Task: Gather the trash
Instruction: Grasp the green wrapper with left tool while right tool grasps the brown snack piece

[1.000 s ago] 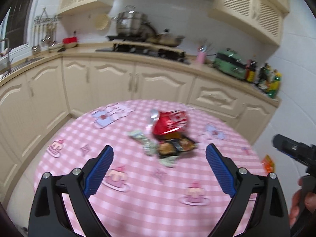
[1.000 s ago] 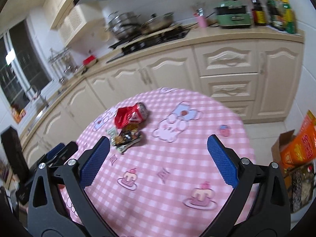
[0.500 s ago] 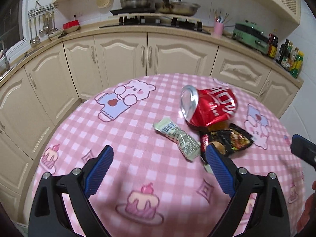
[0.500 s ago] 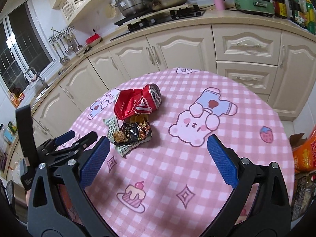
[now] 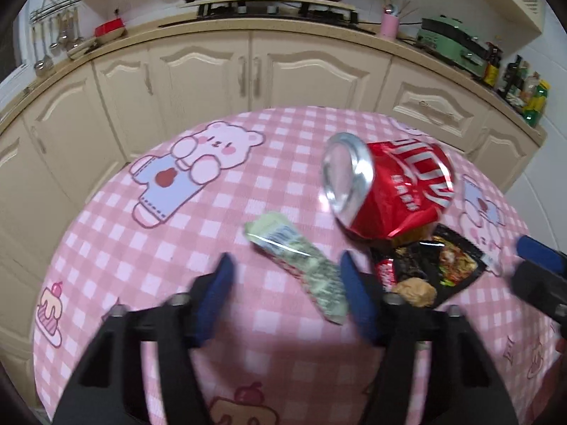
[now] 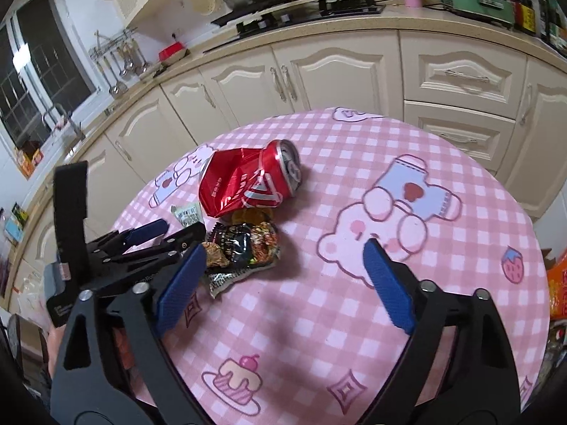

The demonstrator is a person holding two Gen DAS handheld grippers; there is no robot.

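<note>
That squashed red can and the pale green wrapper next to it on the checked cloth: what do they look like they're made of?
The red can looks like thin metal, probably aluminium: its bare end is shiny silver and the painted wall is creased in sharp dents. The pale green wrapper looks like glossy plastic or foil film, crinkled, with a printed barcode. The checked cloth seems smooth, perhaps wipe-clean vinyl, though that is uncertain.

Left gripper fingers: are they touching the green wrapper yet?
Cannot tell. In the left wrist view the right-hand finger overlaps the green wrapper in the blurred picture, so no contact or gap shows. The right wrist view hides most of the wrapper behind the left gripper.
</note>
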